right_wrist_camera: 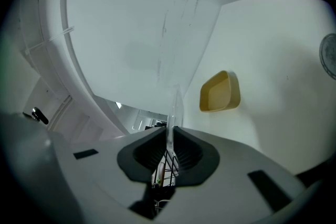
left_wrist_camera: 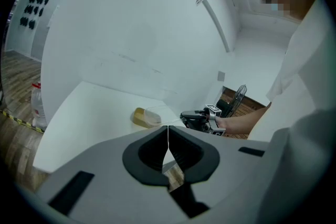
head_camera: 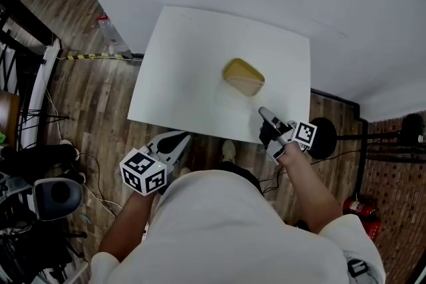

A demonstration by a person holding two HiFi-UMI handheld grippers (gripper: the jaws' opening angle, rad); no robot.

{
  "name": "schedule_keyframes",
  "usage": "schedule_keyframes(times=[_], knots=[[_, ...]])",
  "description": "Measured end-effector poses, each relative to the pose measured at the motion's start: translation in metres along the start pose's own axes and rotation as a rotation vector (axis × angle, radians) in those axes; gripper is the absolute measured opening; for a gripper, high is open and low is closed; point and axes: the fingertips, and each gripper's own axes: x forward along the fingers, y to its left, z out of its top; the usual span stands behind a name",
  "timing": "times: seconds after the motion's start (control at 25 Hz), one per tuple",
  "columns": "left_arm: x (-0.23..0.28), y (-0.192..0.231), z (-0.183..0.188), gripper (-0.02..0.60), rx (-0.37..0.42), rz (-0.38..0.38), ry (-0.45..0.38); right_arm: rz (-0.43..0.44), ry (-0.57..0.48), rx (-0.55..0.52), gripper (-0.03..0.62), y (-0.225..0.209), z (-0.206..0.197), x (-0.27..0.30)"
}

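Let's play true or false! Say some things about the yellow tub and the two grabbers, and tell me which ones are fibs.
1. The yellow tub sits on the white table. True.
2. The left gripper holds the yellow tub. False: its jaws are shut on nothing, and it hangs off the table's near edge.
3. The right gripper pinches a thin clear piece between its jaws. True.
4. The tub is full of toys. False: the right gripper view looks into it and shows nothing inside.
5. The floor is green carpet. False: the wood floor is brown planks.
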Motion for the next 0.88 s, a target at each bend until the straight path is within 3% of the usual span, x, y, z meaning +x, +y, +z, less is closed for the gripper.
schedule_keyframes(times=[0.56,0.8,0.88], knots=[[-0.068,0.001,-0.031,0.018,0.060,-0.056,0.029,0.022,-0.086,0.000,0.044,0.052,-0.098,-0.036],[-0.044,0.012,-0.025,0.018,0.060,-0.066,0.040,0.032,-0.080,0.007,0.044,0.053,-0.088,-0.030],[-0.055,0.010,-0.028,0.018,0.060,-0.069,0.031,0.033,-0.078,-0.001,0.044,0.063,-0.101,-0.033]])
